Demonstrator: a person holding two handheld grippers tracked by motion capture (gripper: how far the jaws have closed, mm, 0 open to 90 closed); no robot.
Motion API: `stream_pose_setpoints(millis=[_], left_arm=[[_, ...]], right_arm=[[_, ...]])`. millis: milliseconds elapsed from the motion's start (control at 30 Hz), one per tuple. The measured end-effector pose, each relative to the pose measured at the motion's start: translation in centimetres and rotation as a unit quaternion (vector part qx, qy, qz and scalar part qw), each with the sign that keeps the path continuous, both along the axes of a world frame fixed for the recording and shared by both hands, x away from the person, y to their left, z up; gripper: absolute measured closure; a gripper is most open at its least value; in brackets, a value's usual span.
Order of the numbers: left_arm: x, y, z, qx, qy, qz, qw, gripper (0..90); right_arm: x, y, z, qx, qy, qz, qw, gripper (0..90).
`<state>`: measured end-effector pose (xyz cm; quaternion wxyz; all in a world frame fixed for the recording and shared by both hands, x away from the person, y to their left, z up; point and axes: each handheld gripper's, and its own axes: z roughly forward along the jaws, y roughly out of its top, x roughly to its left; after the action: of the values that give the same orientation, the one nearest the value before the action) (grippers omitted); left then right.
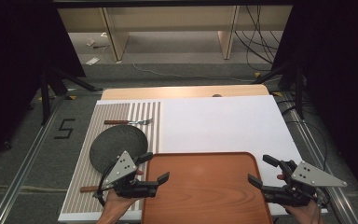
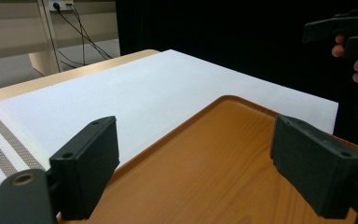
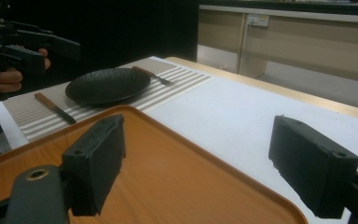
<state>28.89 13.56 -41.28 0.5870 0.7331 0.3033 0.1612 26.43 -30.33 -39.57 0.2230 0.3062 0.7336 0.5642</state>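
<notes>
From the high view, a brown tray (image 1: 205, 186) lies on the near part of the white table (image 1: 223, 123), close to the person; the left gripper (image 1: 156, 168) sits at the tray's left edge with its jaws wide apart and nothing in them; the right gripper (image 1: 266, 171) sits at the tray's right edge, also spread wide and empty. To the left lies a striped mat (image 1: 86, 173) with a black plate (image 1: 119, 147) on it, a fork (image 1: 128, 122) behind the plate and a knife (image 1: 89, 189) near the front.

In the left gripper view, the two black jaws stand far apart over the tray (image 2: 223, 158); one jaw hangs over the rim and one over the tray's inside; they do not pinch anything; the right gripper (image 2: 342, 32) is far off at the top corner.

In the right gripper view, the jaws are also apart and loose above the tray (image 3: 158, 163); the plate (image 3: 107, 85), knife (image 3: 55, 108) and fork (image 3: 153, 75) are behind it.

I think both grippers mean to grab the tray by its sides. If one side is pinched only a little, the thin rim could slip out and the tray could tip; if the left side swings out, it could bump the knife or the plate, because they lie just beside it.
</notes>
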Motion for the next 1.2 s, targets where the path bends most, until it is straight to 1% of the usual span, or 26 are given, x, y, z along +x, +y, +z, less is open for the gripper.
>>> stream_pose_setpoints(millis=[267, 467, 667, 767, 833, 900, 933, 967, 1000, 1033, 1067, 1133, 1200], left_arm=[[0.05, -0.01, 0.01, -0.002, 0.004, -0.002, 1.0000, 15.3], [0.11, 0.05, 0.04, 0.001, 0.009, -0.002, 1.0000, 15.3], [0.21, 0.12, 0.04, 0.006, 0.010, -0.001, 0.9999, 15.3], [0.24, 0.23, 0.10, 0.012, 0.009, -0.001, 0.9999, 15.4], [0.27, 0.32, 0.11, 0.015, 0.013, 0.002, 0.9998, 15.4], [0.34, 0.40, 0.14, 0.022, 0.016, 0.004, 0.9996, 15.4], [0.40, 0.42, 0.17, 0.029, 0.017, 0.006, 0.9994, 15.4], [0.47, 0.44, 0.28, 0.042, 0.024, 0.008, 0.9988, 15.3], [0.47, 0.44, 0.28, 0.042, 0.024, 0.008, 0.9988, 15.3], [0.47, 0.45, 0.34, 0.049, 0.025, 0.008, 0.9984, 15.3], [0.44, 0.44, 0.38, 0.052, 0.028, 0.008, 0.9982, 15.3], [0.54, 0.59, 0.71, 0.071, 0.036, 0.012, 0.9968, 15.2], [0.59, 0.68, 0.84, 0.073, 0.038, 0.015, 0.9965, 15.2]], right_arm=[[0.00, -0.01, 0.01, 0.000, -0.001, 0.001, 1.0000, 19.7], [-0.01, -0.04, 0.01, -0.001, 0.000, 0.000, 1.0000, 19.7], [-0.02, -0.03, 0.01, -0.002, -0.001, 0.000, 1.0000, 19.7], [-0.04, -0.05, 0.02, -0.002, -0.001, -0.001, 1.0000, 19.7], [-0.06, -0.05, 0.03, -0.002, -0.001, -0.001, 1.0000, 19.7], [-0.04, -0.06, 0.05, -0.002, 0.000, -0.002, 1.0000, 19.7], [-0.03, -0.07, 0.04, -0.002, 0.000, -0.002, 1.0000, 19.7], [-0.03, -0.10, 0.04, -0.004, 0.000, -0.002, 1.0000, 19.7], [-0.03, -0.10, 0.04, -0.004, 0.000, -0.002, 1.0000, 19.7], [-0.05, -0.11, 0.06, -0.003, 0.001, -0.003, 1.0000, 19.7], [-0.05, -0.14, 0.07, -0.002, 0.000, -0.004, 1.0000, 19.7], [-0.03, -0.19, 0.06, -0.002, -0.001, -0.005, 1.0000, 19.7], [-0.03, -0.19, 0.05, -0.002, -0.002, -0.005, 1.0000, 19.7]])
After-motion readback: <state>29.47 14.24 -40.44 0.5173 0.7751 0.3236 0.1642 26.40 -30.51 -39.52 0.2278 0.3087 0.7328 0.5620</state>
